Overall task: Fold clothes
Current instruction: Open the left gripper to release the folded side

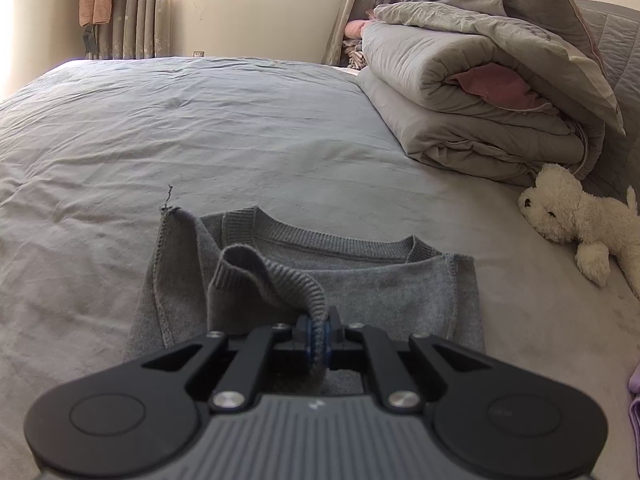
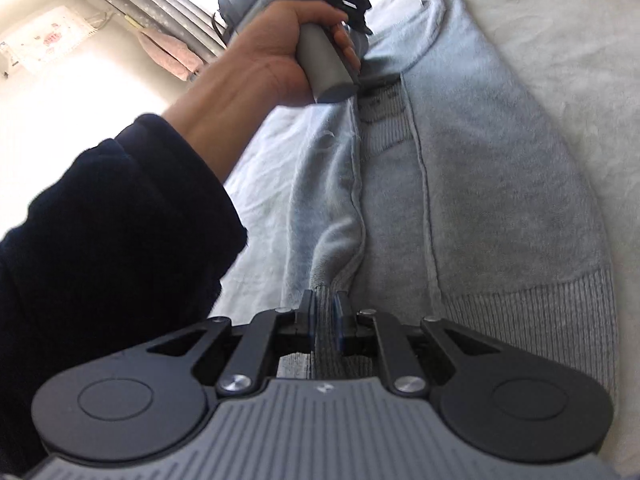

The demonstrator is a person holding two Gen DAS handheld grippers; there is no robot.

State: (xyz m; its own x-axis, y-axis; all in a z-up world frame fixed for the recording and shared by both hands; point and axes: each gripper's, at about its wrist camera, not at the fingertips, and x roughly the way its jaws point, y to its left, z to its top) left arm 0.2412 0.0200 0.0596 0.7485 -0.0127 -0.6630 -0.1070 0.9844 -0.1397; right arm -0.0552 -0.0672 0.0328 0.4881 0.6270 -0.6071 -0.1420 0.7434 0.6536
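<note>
A grey knit sweater lies inside out on the bed, collar toward the window. My left gripper is shut on the sweater's ribbed cuff, which curls up above the body. In the right wrist view the sweater lies lengthwise on the bed. My right gripper is shut on a ribbed edge of it, with a fold of fabric rising from the jaws. The person's left hand holds the other gripper's handle at the far end of the sweater.
A grey bedsheet covers the bed. Folded grey duvets are stacked at the back right, with a white plush toy in front of them. Curtains and a window stand behind. A purple cloth shows at the right edge.
</note>
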